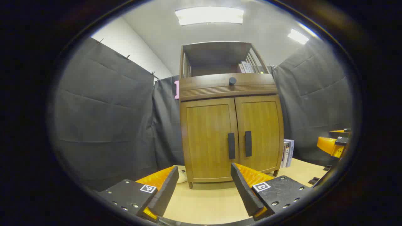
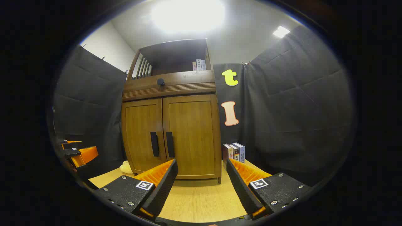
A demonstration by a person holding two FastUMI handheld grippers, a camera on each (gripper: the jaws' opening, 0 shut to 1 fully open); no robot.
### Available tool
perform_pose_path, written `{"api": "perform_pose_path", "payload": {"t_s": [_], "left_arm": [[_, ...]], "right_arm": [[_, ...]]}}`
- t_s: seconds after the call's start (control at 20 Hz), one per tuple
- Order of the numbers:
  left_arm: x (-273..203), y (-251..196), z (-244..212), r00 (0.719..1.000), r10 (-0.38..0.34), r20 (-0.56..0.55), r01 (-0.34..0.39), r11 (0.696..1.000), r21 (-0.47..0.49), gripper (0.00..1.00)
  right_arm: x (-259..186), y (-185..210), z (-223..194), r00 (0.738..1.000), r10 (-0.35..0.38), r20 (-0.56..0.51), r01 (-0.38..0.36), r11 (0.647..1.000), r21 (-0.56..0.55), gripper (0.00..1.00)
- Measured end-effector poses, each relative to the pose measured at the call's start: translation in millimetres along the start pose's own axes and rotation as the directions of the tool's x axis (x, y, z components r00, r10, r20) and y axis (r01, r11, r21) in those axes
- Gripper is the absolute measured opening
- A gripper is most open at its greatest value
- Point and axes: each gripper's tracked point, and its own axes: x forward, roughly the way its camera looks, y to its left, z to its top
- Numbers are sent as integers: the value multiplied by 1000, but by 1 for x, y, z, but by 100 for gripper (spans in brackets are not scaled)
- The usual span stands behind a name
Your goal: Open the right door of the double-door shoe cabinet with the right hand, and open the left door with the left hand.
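Note:
A brown wooden shoe cabinet stands on the light table, both doors closed. The left door and right door each carry a dark vertical handle by the centre seam: left handle, right handle. My left gripper is open, well short of the cabinet. My right gripper is open too, also apart from it. In the left gripper view the right gripper shows at the far right edge; in the right gripper view the left gripper shows at the far left.
A drawer with a round dark knob sits above the doors, under an open shelf holding books. More books stand right of the cabinet. A pale object lies at its left foot. Black cloth walls surround the table.

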Motion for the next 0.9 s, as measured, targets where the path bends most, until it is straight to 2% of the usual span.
{"api": "perform_pose_path", "payload": {"t_s": [0.1, 0.2, 0.5, 0.55, 0.6, 0.75, 0.8, 0.85, 0.9], "left_arm": [[-1, 1, 0, 1000, 9, 5, -9, 1000, 3, 100], [-3, 0, 0, 1000, 15, 7, -15, 1000, 10, 95], [-4, 7, -2, 1000, 21, 9, -21, 1000, 16, 94], [-3, 9, -3, 1000, 21, 9, -22, 1000, 15, 91], [-2, 9, -1, 1000, 22, 9, -22, 1000, 14, 95], [0, 10, -2, 1000, 24, 9, -24, 1000, 12, 95], [2, 11, -2, 1000, 26, 9, -26, 1000, 14, 100], [2, 13, -2, 999, 30, 10, -30, 999, 15, 95], [2, 16, -1, 999, 33, 12, -33, 999, 14, 95]], "right_arm": [[1, 1, -1, 1000, 1, 0, -1, 1000, -1, 94], [4, 1, -1, 1000, 2, -3, -2, 1000, -3, 96], [5, 4, -2, 1000, 0, -7, 0, 1000, 1, 95], [6, 5, -2, 1000, 1, -6, -1, 1000, 1, 96], [7, 5, -2, 1000, 0, -6, 0, 1000, 0, 96], [10, 9, 0, 1000, 9, -2, -9, 1000, 3, 95], [12, 11, 1, 1000, 12, 1, -12, 1000, 3, 96], [14, 13, 5, 1000, 16, 6, -16, 1000, 1, 96], [17, 14, 6, 1000, 19, 11, -19, 1000, -2, 95]]}}
